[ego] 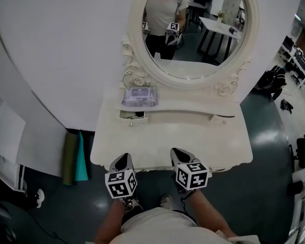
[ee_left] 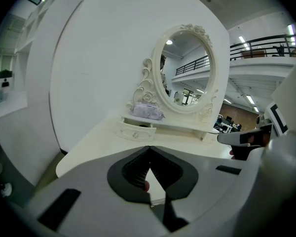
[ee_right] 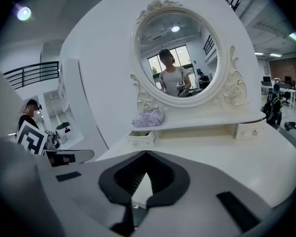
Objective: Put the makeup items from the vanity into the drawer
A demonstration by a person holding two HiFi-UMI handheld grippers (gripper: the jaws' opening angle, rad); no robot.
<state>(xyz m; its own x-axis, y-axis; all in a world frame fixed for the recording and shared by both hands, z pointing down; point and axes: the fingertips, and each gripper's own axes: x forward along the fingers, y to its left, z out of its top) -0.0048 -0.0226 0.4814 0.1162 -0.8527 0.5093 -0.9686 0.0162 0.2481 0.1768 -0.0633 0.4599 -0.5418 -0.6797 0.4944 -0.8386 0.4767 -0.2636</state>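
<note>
A lavender makeup pouch [ego: 140, 96] lies on the left end of the white vanity's [ego: 213, 146] raised shelf, under the oval mirror [ego: 193, 24]. Just below it the small left drawer [ego: 133, 116] stands pulled out a little. The left gripper view shows the pouch [ee_left: 147, 111] and drawer [ee_left: 134, 132] far ahead. The right gripper view shows the pouch [ee_right: 149, 118] and drawer [ee_right: 140, 138] too. My left gripper [ego: 124, 158] and right gripper [ego: 179, 152] hover side by side at the vanity's front edge. Both are shut with nothing in them.
A closed small drawer [ego: 223, 118] sits at the shelf's right end. Green and teal rolls [ego: 75, 159] lean on the floor left of the vanity. A curved white wall stands behind. Office desks and chairs are off to the right.
</note>
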